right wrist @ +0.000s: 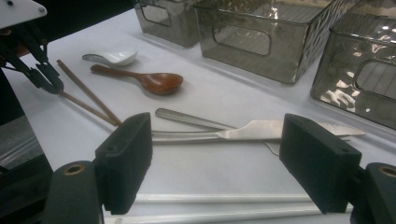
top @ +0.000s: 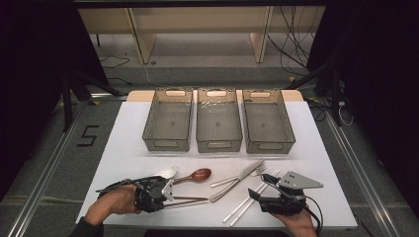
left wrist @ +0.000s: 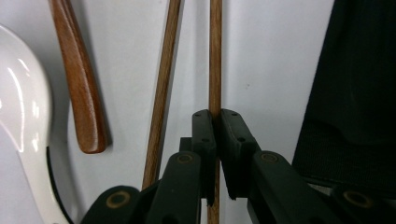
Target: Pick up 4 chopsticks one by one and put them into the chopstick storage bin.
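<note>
High view: the person's left hand (top: 111,202) comes in from the near left corner of the bench (top: 123,143), forearm angled toward the middle, and the left claw (top: 170,193) points along the near edge. It meets the ends of 2 brown wooden chopsticks (top: 190,200) that lie near that edge. A white ceramic spoon (top: 167,172) and a wooden spoon (top: 196,175) lie just beyond them. The right hand (top: 296,223) enters at the near right, its right claw (top: 258,189) aimed inward over 2 white chopsticks (top: 247,202). A knife (top: 239,178) and a fork (top: 242,177) lie crossed at the middle. 3 grey baskets (top: 219,126) stand in a row along the far edge.

Left gripper view: the left claw (left wrist: 217,119) is pinched tight on 1 brown chopstick (left wrist: 215,56), which runs straight up between the pads; the second chopstick (left wrist: 163,88) lies free just beside it, slanting away. The wooden spoon's handle (left wrist: 79,88) and the white spoon (left wrist: 21,102) sit further off.

Right gripper view: the right claw (right wrist: 217,170) stands wide apart, holding nothing, low over the white chopsticks (right wrist: 210,205), with the knife (right wrist: 261,130) beyond.
</note>
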### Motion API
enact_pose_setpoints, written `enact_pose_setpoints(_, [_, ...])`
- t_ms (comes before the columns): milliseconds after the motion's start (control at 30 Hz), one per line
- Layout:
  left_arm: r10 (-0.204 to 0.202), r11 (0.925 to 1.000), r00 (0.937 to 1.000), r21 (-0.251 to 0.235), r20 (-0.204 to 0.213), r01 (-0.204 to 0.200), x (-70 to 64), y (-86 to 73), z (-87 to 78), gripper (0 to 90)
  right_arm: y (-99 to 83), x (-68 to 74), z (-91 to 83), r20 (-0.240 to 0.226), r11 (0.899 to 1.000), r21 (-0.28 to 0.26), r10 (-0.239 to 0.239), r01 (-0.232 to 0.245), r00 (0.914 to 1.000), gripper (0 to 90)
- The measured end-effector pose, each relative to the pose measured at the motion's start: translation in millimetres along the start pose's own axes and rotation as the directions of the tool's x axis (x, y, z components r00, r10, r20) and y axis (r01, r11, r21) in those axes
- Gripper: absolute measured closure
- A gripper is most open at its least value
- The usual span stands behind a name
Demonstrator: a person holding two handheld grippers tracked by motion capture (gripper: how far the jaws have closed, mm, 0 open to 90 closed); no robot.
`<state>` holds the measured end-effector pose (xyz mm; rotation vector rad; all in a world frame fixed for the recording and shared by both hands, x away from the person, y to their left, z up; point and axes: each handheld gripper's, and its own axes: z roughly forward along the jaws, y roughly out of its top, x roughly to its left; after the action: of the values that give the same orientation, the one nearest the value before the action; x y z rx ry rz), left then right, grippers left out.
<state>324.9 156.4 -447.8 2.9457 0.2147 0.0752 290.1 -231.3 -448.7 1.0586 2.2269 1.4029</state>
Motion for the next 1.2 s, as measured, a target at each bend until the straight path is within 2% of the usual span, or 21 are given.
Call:
enact_pose_setpoints(100, [-0.025,0.9983,0.9997,-0.053,-0.006,0.024,2.6,-0.7,-8.6,84.1,0.0,-0.1,-0.1,0.001,1.000,0.000,0.001,-0.001,1.0000,26.4])
enact_pose_setpoints(167, [-0.057,0.9947,0.9984,-0.086,-0.003,0.057,5.8,-0.5,-14.0,84.1,0.1,-0.4,-0.2,0.001,1.000,-0.001,0.002,-0.002,1.0000,26.4])
enact_pose_setpoints(233, [-0.089,0.9885,0.9958,-0.124,-0.021,0.086,8.7,0.2,-20.6,84.1,0.1,-0.3,-0.2,0.001,1.000,-0.002,0.002,-0.002,1.0000,26.4])
enact_pose_setpoints(267, [-0.106,0.9837,0.9941,-0.149,-0.025,0.101,10.5,0.5,-24.6,84.1,0.2,-0.1,-0.3,0.001,1.000,-0.003,0.001,-0.001,1.0000,26.4])
enact_pose_setpoints(300, [-0.135,0.9748,0.9904,-0.183,-0.028,0.128,11.3,1.1,-27.6,84.1,0.2,0.0,-0.4,0.001,1.000,-0.005,0.001,-0.001,1.0000,26.4])
enact_pose_setpoints(367, [-0.175,0.9631,0.9839,-0.213,-0.034,0.164,16.1,2.6,-34.6,84.1,0.2,-0.2,-0.6,0.001,1.000,-0.007,0.002,-0.002,1.0000,26.4])
enact_pose_setpoints(433, [-0.225,0.9486,0.9731,-0.239,-0.048,0.208,22.2,3.9,-40.4,84.1,0.2,-0.1,-0.7,0.001,1.000,-0.010,0.004,-0.004,1.0000,26.4])
enact_pose_setpoints(467, [-0.252,0.9397,0.9661,-0.253,-0.056,0.230,25.5,4.6,-43.0,84.1,0.3,-0.1,-0.9,0.001,1.000,-0.012,0.004,-0.004,1.0000,26.4])
enact_pose_setpoints(500, [-0.281,0.9271,0.9580,-0.274,-0.057,0.255,28.9,5.1,-45.4,84.1,0.3,-0.3,-1.2,0.001,1.000,-0.016,0.000,0.000,1.0000,26.4])
enact_pose_setpoints(567, [-0.343,0.8948,0.9380,-0.320,-0.047,0.312,37.0,5.4,-50.8,84.1,0.5,-0.5,-1.8,0.003,1.000,-0.020,0.002,-0.002,1.0000,26.4])
enact_pose_setpoints(633, [-0.381,0.8711,0.9237,-0.352,-0.042,0.343,44.5,5.6,-56.0,84.1,0.5,-0.9,-2.0,0.003,1.000,-0.024,0.002,-0.002,1.0000,26.4])
enact_pose_setpoints(700, [-0.406,0.8546,0.9126,-0.374,-0.049,0.360,50.5,7.0,-61.1,84.1,0.3,-1.1,-2.0,0.003,1.000,-0.023,0.003,-0.003,1.0000,26.4])
enact_pose_setpoints(733, [-0.412,0.8488,0.9098,-0.385,-0.052,0.362,53.6,7.8,-64.0,84.1,0.3,-1.1,-2.0,0.003,1.000,-0.023,0.002,-0.002,1.0000,26.4])
enact_pose_setpoints(767, [-0.432,0.8319,0.9004,-0.408,-0.050,0.376,56.1,9.1,-66.4,84.1,0.3,-1.1,-2.0,0.003,1.000,-0.024,0.002,-0.002,1.0000,26.4])
enact_pose_setpoints(800, [-0.446,0.8189,0.8937,-0.425,-0.048,0.386,59.2,10.4,-69.0,84.1,0.3,-1.1,-2.1,0.003,1.000,-0.024,0.003,-0.003,1.0000,26.4])
enact_pose_setpoints(900, [-0.479,0.7933,0.8754,-0.457,-0.062,0.402,69.2,14.2,-76.0,84.1,0.1,-1.6,-1.8,0.003,1.000,-0.023,0.005,-0.005,1.0000,26.4])
enact_pose_setpoints(1000, [-0.511,0.7589,0.8584,-0.496,-0.050,0.423,79.5,16.1,-81.9,84.1,0.3,-1.4,-2.2,0.002,1.000,-0.024,0.003,-0.003,1.0000,26.4])
enact_pose_setpoints(1033, [-0.519,0.7501,0.8536,-0.506,-0.050,0.426,82.6,16.9,-83.2,84.1,0.2,-1.5,-2.3,0.002,1.000,-0.024,0.003,-0.003,1.0000,26.4])
enact_pose_setpoints(1100, [-0.525,0.7437,0.8497,-0.513,-0.051,0.429,87.9,18.8,-85.6,84.1,0.0,-1.9,-2.4,0.002,1.000,-0.025,0.002,-0.002,1.0000,26.4])
enact_pose_setpoints(1200, [-0.549,0.7234,0.8342,-0.532,-0.056,0.440,95.4,22.5,-89.4,84.1,-0.1,-2.2,-2.7,0.002,1.000,-0.025,0.008,-0.008,1.0000,26.4])
